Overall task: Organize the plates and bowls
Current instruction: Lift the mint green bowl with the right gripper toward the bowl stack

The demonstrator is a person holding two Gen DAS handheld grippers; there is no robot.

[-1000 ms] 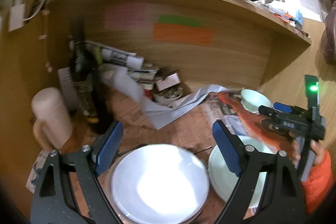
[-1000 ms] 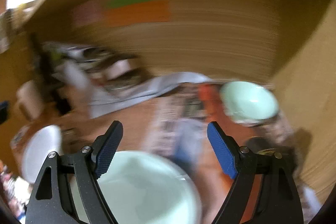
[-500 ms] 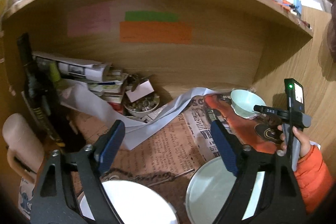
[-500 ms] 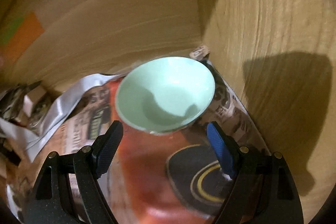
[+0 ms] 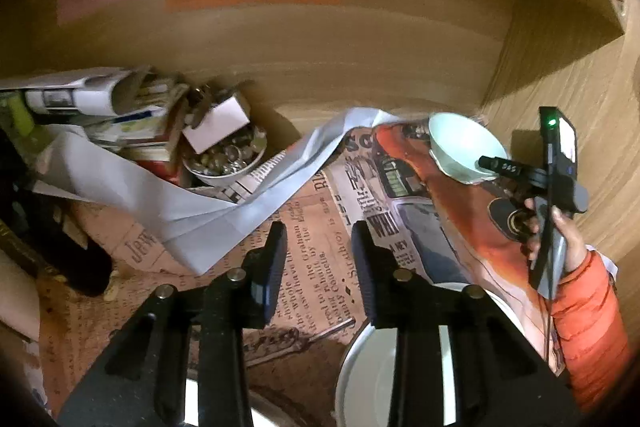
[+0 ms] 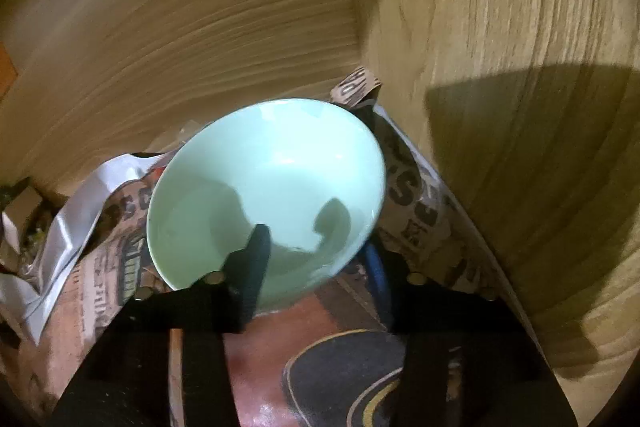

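A pale green bowl (image 6: 272, 187) stands on newspaper in the far right corner of the wooden nook; it also shows in the left wrist view (image 5: 464, 147). My right gripper (image 6: 316, 263) has one finger inside the bowl and the other outside, closed on its near rim. My left gripper (image 5: 318, 267) hangs above the newspaper with its jaws narrowed to a small gap, holding nothing. A pale green plate (image 5: 360, 375) lies below its right finger, and a white plate (image 5: 192, 407) shows at the bottom edge.
A bowl of small shiny items (image 5: 224, 163), stacked papers (image 5: 100, 107) and a white sheet (image 5: 192, 211) clutter the back left. A dark bottle (image 5: 48, 247) stands left. The wooden side wall (image 6: 520, 107) is close on the right.
My right gripper moved forward to the green bowl and closed on its rim. My left gripper narrowed its jaws and moved forward over the newspaper, so the plates slid to the bottom edge.
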